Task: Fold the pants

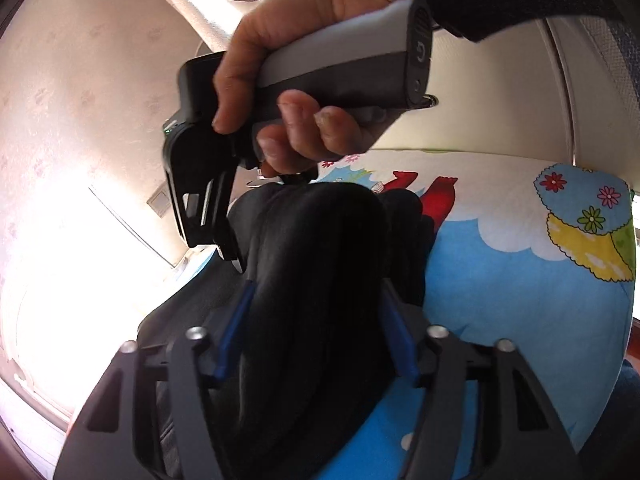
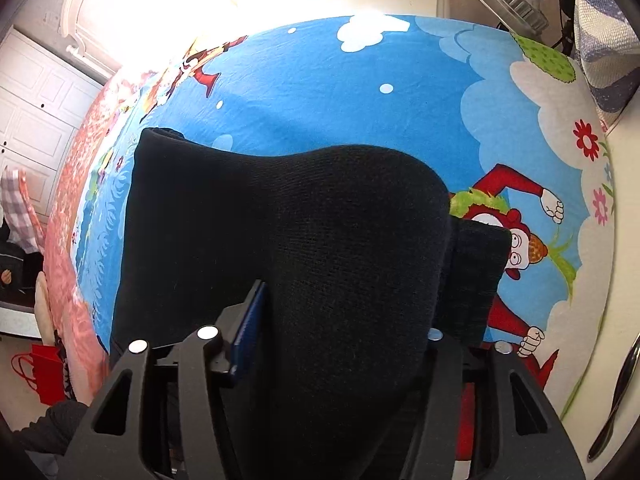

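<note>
Black knit pants (image 2: 288, 240): thick, dark, ribbed fabric, bunched and lifted above a cartoon-printed blue bed sheet (image 2: 320, 80). In the right wrist view the cloth bulges up between the fingers and hides most of the sheet below; a lower layer of the same fabric (image 2: 476, 280) sticks out to the right.

Left gripper (image 1: 316, 332): both blue pads (image 1: 236, 332) press against a thick fold of the pants, fingers closed part-way onto the cloth.

Right gripper (image 2: 332, 328): one blue pad (image 2: 250, 328) shows against the fabric; the opposite pad is covered by cloth. Fabric fills the gap, so it has hold of the pants. In the left wrist view, the right gripper (image 1: 236, 256) is above the pants with the person's hand (image 1: 304, 80) around its grey-and-black handle (image 1: 352, 72).

Surroundings: white panelled cupboard doors (image 2: 36, 108) and a red bag (image 2: 44, 376) at left of the bed; a metal lamp reflector (image 2: 508, 0) at top right.
</note>
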Available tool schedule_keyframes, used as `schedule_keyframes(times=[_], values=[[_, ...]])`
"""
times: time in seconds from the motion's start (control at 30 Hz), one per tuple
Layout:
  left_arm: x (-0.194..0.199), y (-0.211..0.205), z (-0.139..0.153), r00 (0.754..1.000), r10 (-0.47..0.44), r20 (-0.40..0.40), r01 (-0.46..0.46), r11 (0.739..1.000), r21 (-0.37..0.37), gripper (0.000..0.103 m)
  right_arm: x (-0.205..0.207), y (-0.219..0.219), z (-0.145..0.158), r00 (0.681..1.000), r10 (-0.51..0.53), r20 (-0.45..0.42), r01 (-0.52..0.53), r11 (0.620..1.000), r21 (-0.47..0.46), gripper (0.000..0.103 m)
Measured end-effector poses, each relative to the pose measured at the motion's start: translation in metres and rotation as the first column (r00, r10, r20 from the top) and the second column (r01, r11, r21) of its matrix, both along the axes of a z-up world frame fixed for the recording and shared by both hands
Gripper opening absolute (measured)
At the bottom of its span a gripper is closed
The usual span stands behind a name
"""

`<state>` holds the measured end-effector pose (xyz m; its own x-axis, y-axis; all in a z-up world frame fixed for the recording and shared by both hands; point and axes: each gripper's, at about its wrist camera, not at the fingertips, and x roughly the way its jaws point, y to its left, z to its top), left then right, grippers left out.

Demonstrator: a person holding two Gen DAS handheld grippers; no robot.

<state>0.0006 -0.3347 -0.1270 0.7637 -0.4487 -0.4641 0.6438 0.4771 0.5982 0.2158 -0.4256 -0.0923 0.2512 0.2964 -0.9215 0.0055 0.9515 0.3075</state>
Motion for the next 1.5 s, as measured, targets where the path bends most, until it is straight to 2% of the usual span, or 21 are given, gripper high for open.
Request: schedule_keyframes(times=[0.07, 0.27, 0.37, 0.43, 0.5, 0.6, 0.67, 0.73, 0.77, 0.83, 0.87, 0.93, 0.97, 1.0, 1.1, 1.23, 1.27, 1.33, 1.4, 1.43, 1.5], values=[[0.002, -0.009, 0.004, 1.0, 0.006, -0.018, -0.006, 1.0, 0.005, 0.029, 0.0, 0.004, 0.013, 1.0, 0.016, 0.023, -0.015, 0.999, -0.04, 0.03], [0.008, -0.025, 0.025, 1.0, 0.001, 0.01, 0.0, 1.0, -0.023, 0.028, -0.001, -0.005, 0.04, 0.994, 0.031, 0.107, -0.02, 0.995, -0.101, 0.027], [0.012, -0.035, 0.02, 1.0, -0.001, -0.024, 0.001, 1.0, -0.021, 0.028, -0.001, -0.016, 0.03, 0.993, 0.026, 0.112, -0.01, 0.991, -0.134, 0.027], [0.013, -0.04, 0.006, 0.998, -0.015, -0.054, 0.015, 1.0, 0.0, 0.031, -0.001, -0.016, 0.01, 0.994, 0.033, 0.103, -0.01, 0.977, -0.214, 0.029], [0.009, -0.031, 0.006, 0.997, -0.025, -0.074, 0.023, 0.999, -0.022, 0.037, -0.007, -0.011, -0.001, 0.986, 0.061, 0.153, -0.015, 0.958, -0.287, 0.035], [0.013, 0.002, 0.036, 0.973, -0.079, -0.219, 0.047, 0.988, -0.144, 0.042, -0.014, -0.004, 0.0, 0.978, 0.076, 0.194, -0.007, 0.941, -0.338, 0.035], [0.022, 0.039, 0.059, 0.962, -0.037, -0.271, -0.033, 0.968, -0.247, 0.044, -0.016, 0.003, 0.001, 0.974, 0.091, 0.207, -0.003, 0.921, -0.391, 0.039], [0.036, 0.081, 0.077, 0.949, 0.031, -0.312, -0.143, 0.928, -0.344, 0.044, -0.018, 0.007, 0.001, 0.97, 0.094, 0.222, 0.014, 0.898, -0.44, 0.048], [0.044, 0.1, 0.08, 0.942, 0.076, -0.328, -0.204, 0.905, -0.374, 0.045, -0.02, 0.008, 0.001, 0.967, 0.092, 0.236, 0.032, 0.881, -0.472, 0.061], [0.063, 0.131, 0.075, 0.913, 0.161, -0.376, -0.31, 0.872, -0.378, 0.045, -0.022, 0.006, -0.001, 0.959, 0.082, 0.272, 0.082, 0.838, -0.54, 0.077], [0.072, 0.141, 0.065, 0.887, 0.187, -0.422, -0.349, 0.87, -0.347, 0.044, -0.023, 0.004, -0.002, 0.956, 0.075, 0.285, 0.096, 0.834, -0.543, 0.078], [0.1, 0.154, 0.03, 0.791, 0.202, -0.578, -0.401, 0.884, -0.241, 0.046, -0.026, -0.001, -0.002, 0.953, 0.044, 0.3, 0.125, 0.845, -0.52, 0.08], [0.108, 0.159, 0.02, 0.754, 0.166, -0.636, -0.411, 0.874, -0.259, 0.047, -0.026, -0.001, -0.002, 0.952, 0.034, 0.305, 0.137, 0.843, -0.521, 0.082], [0.108, 0.166, 0.018, 0.754, 0.136, -0.642, -0.407, 0.864, -0.295, 0.047, -0.028, 0.001, -0.001, 0.949, 0.031, 0.313, 0.149, 0.831, -0.535, 0.083], [0.109, 0.165, 0.012, 0.765, 0.122, -0.632, -0.382, 0.877, -0.292, 0.047, -0.032, 0.007, 0.006, 0.943, -0.001, 0.332, 0.204, 0.791, -0.577, 0.085], [0.114, 0.166, 0.008, 0.75, 0.094, -0.655, -0.371, 0.88, -0.297, 0.047, -0.056, 0.016, 0.035, 0.904, -0.138, 0.404, 0.387, 0.666, -0.638, 0.088], [0.115, 0.164, 0.008, 0.747, 0.083, -0.66, -0.358, 0.886, -0.294, 0.049, -0.066, 0.022, 0.041, 0.889, -0.168, 0.426, 0.423, 0.658, -0.623, 0.091], [0.122, 0.168, 0.012, 0.712, 0.027, -0.702, -0.335, 0.891, -0.306, 0.055, -0.083, 0.037, 0.044, 0.883, -0.179, 0.435, 0.431, 0.677, -0.597, 0.091], [0.133, 0.176, 0.023, 0.665, -0.042, -0.746, -0.325, 0.883, -0.34, 0.056, -0.095, 0.052, 0.038, 0.888, -0.175, 0.426, 0.431, 0.642, -0.634, 0.091], [0.14, 0.18, 0.029, 0.656, -0.063, -0.752, -0.323, 0.877, -0.355, 0.056, -0.099, 0.053, 0.032, 0.888, -0.191, 0.418, 0.439, 0.624, -0.646, 0.091], [0.159, 0.18, 0.042, 0.655, -0.082, -0.751, -0.314, 0.875, -0.369, 0.054, -0.102, 0.047, 0.008, 0.903, -0.245, 0.353, 0.425, 0.632, -0.648, 0.09]])
